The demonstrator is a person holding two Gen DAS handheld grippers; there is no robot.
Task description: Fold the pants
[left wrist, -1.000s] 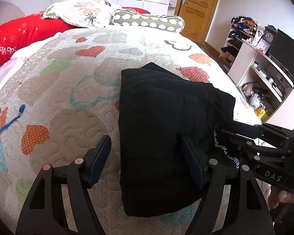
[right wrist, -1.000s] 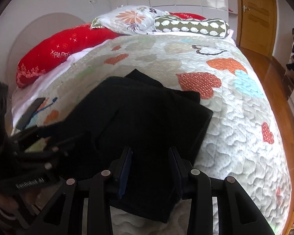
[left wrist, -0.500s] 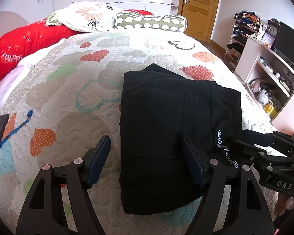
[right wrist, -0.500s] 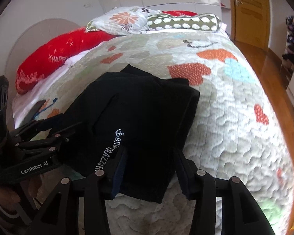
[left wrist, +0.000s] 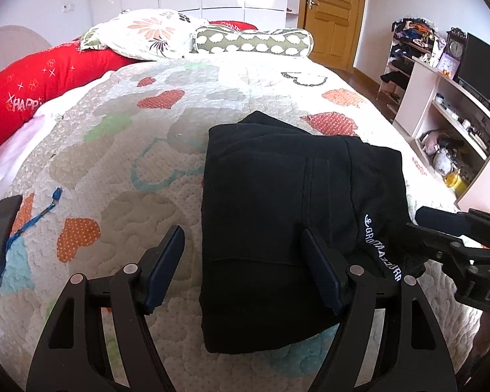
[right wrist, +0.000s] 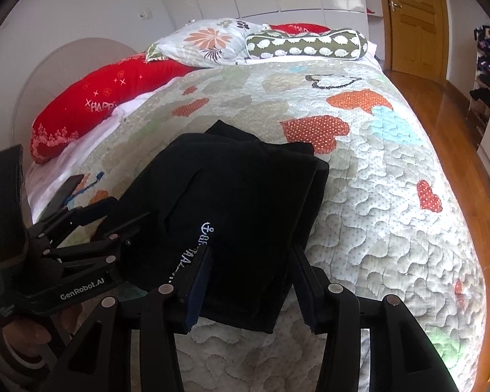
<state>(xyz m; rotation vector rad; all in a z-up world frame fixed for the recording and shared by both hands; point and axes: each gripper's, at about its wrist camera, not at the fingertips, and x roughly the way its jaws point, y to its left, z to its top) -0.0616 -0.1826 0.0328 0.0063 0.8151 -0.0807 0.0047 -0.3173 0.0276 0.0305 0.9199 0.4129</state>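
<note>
The black pants (left wrist: pixel 277 212) lie folded into a thick rectangle on the heart-patterned quilt (left wrist: pixel 114 163), white lettering showing along one edge. My left gripper (left wrist: pixel 241 233) is open, its left finger over bare quilt and its right finger over the cloth, straddling the pants' left edge. In the right wrist view the pants (right wrist: pixel 245 196) fill the middle. My right gripper (right wrist: pixel 253 251) is open above their near edge, pads clear of the cloth. Each gripper shows in the other's view: the right gripper (left wrist: pixel 457 228) beside the pants' right edge, the left gripper (right wrist: pixel 81 225) at their left.
A red pillow (left wrist: pixel 32 88), a floral pillow (left wrist: pixel 147 32) and a spotted bolster (left wrist: pixel 251 40) lie at the head of the bed. A dark flat slab (left wrist: pixel 0 238) and a blue cord (left wrist: pixel 36 215) lie at the quilt's left edge. Shelves (left wrist: pixel 447 124) stand right of the bed.
The right gripper's jaws have spread wider and it has drawn back a little, uncovering the white lettering on the pants. The left gripper and the pants have stayed put.
</note>
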